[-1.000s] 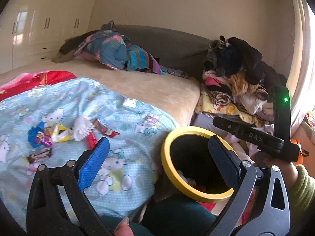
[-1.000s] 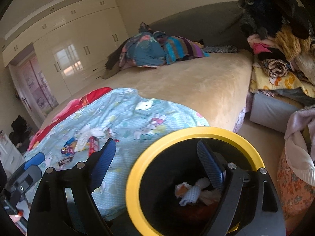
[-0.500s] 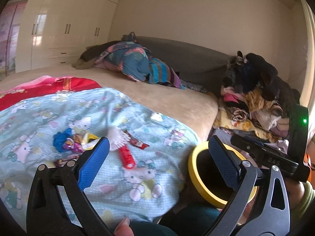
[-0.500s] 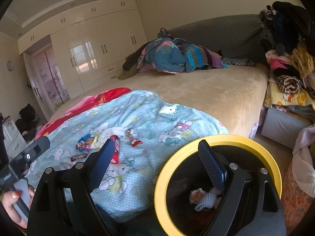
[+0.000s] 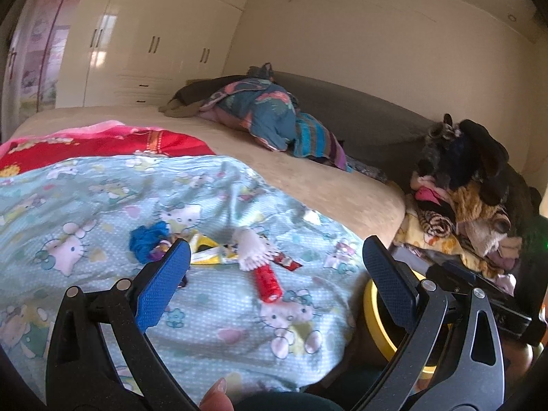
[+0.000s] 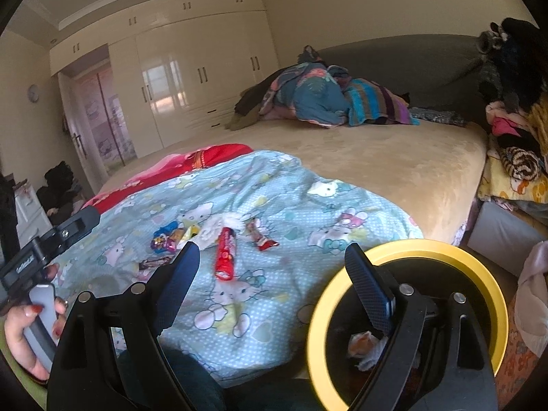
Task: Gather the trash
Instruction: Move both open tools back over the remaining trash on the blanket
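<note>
Where the left wrist view looks across the bed, the left gripper [image 5: 274,274] fills the lower frame with its jaws spread wide and nothing between them. Just above the gap, mid-frame, the trash lies on the pale blue cartoon blanket [image 5: 85,205]: a red tube wrapper [image 5: 268,282], a small red wrapper [image 5: 287,262], white crumpled tissue [image 5: 251,248], a yellow wrapper [image 5: 209,255] and a blue wrapper [image 5: 147,239], partly hidden behind the left blue pad. At lower right the yellow-rimmed bin [image 5: 371,311] stands beside the bed, mostly blocked by the right finger. A pile of clothes [image 5: 469,198] fills the right edge, a bundle of bedding [image 5: 270,120] the upper centre. A second ago the bin sat near centre and the trash far left; the view has swung left.

In the right wrist view, the right gripper [image 6: 274,274] is likewise wide open and empty. The red tube wrapper [image 6: 226,253] and its neighbours lie just above the gap; the yellow-rimmed bin [image 6: 479,270] fills the lower right, tissue scraps [image 6: 363,346] inside. The person's hand [image 6: 24,328] holds the other gripper at lower left. Earlier the bin was centred.
</note>
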Available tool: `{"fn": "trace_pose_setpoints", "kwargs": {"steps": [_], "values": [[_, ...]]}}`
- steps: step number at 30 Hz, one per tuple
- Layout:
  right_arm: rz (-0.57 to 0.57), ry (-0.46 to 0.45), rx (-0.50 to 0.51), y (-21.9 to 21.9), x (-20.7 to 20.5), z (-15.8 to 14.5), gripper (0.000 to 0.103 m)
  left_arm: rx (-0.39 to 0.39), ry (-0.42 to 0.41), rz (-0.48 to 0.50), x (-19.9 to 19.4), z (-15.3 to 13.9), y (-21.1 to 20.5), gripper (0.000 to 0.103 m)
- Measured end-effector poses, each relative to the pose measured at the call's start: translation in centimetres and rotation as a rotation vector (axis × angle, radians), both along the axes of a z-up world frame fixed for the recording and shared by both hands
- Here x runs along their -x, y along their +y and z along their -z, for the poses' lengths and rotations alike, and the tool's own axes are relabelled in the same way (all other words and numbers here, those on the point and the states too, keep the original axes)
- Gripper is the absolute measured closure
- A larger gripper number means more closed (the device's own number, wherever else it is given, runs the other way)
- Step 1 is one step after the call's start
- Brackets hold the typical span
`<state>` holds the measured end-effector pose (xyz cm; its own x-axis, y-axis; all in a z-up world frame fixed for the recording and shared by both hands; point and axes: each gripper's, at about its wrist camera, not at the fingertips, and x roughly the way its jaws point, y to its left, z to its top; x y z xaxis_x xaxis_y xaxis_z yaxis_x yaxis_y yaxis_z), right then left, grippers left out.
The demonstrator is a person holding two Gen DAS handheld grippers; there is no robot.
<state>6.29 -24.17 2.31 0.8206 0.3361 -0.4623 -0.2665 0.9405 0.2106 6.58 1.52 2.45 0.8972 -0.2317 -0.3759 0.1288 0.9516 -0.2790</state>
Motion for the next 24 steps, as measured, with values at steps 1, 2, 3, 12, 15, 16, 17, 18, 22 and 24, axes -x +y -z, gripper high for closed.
{"fn": "trace_pose_setpoints", "kwargs": {"steps": [1, 2, 3, 12, 15, 16, 17, 18, 22, 24], "values": [[-0.011, 0.000, 0.006, 0.5, -0.1, 0.0, 0.019, 0.005, 0.002, -0.010, 0.0, 0.1, 0.4, 0.011], [-0.018, 0.000, 0.010, 0.8, -0.1, 0.0, 0.019, 0.009, 0.003, -0.017, -0.1, 0.1, 0.8, 0.011], [-0.028, 0.001, 0.015, 1.3, -0.2, 0.1, 0.019, 0.012, 0.005, -0.024, -0.1, 0.1, 1.1, 0.011], [-0.099, 0.006, 0.042, 4.8, -0.9, 0.5, 0.019, 0.032, 0.027, -0.080, -0.5, 0.9, 3.5, 0.011], [-0.116, 0.006, 0.052, 5.7, -1.3, 0.6, 0.019, 0.039, 0.038, -0.101, -0.7, 1.2, 4.4, 0.011], [-0.122, 0.006, 0.056, 6.1, -1.5, 0.7, 0.019, 0.040, 0.043, -0.108, -0.8, 1.4, 4.7, 0.011], [-0.128, 0.007, 0.060, 6.5, -1.8, 0.8, 0.019, 0.043, 0.049, -0.117, -0.9, 1.6, 5.1, 0.011], [-0.135, 0.008, 0.063, 6.9, -2.1, 0.9, 0.019, 0.045, 0.053, -0.123, -0.9, 1.8, 5.4, 0.011], [-0.153, 0.034, 0.085, 8.2, -3.2, 2.0, 0.019, 0.053, 0.082, -0.156, -1.3, 2.8, 6.7, 0.011], [-0.160, 0.053, 0.091, 8.7, -3.8, 2.7, 0.019, 0.058, 0.094, -0.168, -1.4, 3.3, 7.2, 0.011]]}}
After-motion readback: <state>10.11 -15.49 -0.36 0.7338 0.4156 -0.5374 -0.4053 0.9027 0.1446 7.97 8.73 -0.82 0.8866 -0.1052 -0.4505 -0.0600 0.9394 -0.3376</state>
